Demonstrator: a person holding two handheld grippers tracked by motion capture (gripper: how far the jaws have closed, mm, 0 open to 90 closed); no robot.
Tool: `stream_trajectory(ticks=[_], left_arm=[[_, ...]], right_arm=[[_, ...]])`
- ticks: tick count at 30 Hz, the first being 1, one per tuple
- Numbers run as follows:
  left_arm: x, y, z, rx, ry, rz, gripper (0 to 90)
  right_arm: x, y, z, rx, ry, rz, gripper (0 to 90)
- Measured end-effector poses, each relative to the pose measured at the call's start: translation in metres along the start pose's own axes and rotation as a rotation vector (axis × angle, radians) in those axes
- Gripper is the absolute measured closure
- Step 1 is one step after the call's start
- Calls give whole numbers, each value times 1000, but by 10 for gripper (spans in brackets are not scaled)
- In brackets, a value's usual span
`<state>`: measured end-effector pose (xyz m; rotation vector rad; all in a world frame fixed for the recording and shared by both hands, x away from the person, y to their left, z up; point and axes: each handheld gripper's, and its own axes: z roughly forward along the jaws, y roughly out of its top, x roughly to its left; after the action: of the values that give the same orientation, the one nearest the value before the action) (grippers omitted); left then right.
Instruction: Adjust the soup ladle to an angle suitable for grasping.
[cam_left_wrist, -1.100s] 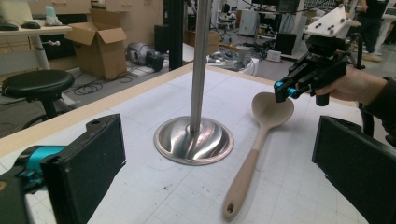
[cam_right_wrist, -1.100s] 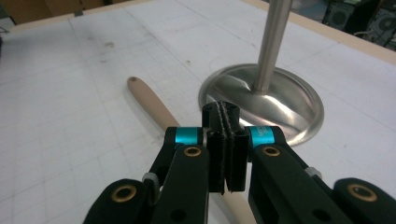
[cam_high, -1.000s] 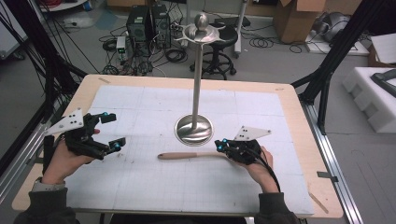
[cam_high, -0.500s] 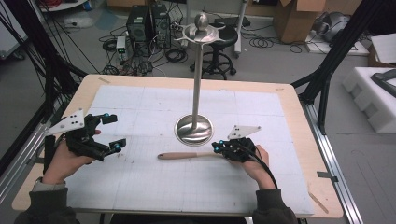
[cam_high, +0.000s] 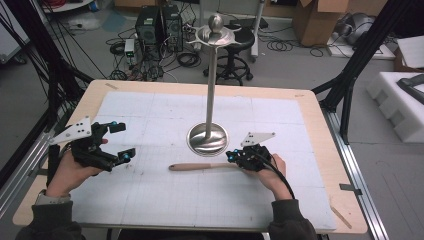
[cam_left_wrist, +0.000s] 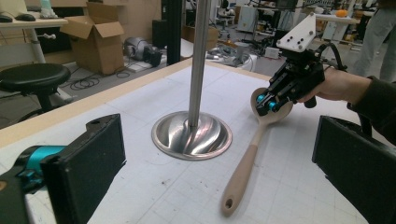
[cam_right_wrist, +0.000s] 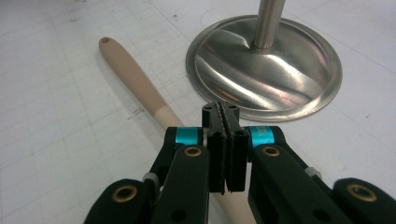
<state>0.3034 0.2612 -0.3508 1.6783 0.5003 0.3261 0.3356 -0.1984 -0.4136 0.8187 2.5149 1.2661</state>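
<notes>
A wooden spoon (cam_high: 200, 166) lies on the white gridded mat (cam_high: 150, 205), its handle end pointing left. My right gripper (cam_high: 231, 156) is at its bowl end, jaws pressed together with nothing visible between them. In the right gripper view the shut gripper (cam_right_wrist: 223, 112) hovers over the spoon (cam_right_wrist: 135, 79), whose handle runs under it. The left gripper view shows that gripper (cam_left_wrist: 266, 100) right at the spoon's (cam_left_wrist: 243, 172) bowl. My left gripper (cam_high: 122, 142) rests open at the mat's left, well away from the spoon, and stands wide (cam_left_wrist: 219, 163) with nothing between its jaws.
A tall metal stand with a round base (cam_high: 207, 139) rises just behind the spoon; its pole carries a dish and ball on top (cam_high: 216, 30). The base (cam_right_wrist: 280, 79) sits close ahead of my right gripper. The table's wooden rim (cam_high: 320, 130) frames the mat.
My right gripper has crept slightly left along the spoon. The left gripper and the spoon have stayed put.
</notes>
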Motion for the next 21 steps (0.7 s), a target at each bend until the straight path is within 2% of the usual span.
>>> stream_trajectory(ticks=[5,10,21], left_arm=[[0,0,0,1,1,-3,30],[1,0,-1,1,1,-3,30],[0,-1,1,7,1,-5,30]], right_arm=[[-1,2,5,24,-10,-2,899],[-2,0,11,80,-22,3,900],[-5,-1,14,129,-42,14,900]])
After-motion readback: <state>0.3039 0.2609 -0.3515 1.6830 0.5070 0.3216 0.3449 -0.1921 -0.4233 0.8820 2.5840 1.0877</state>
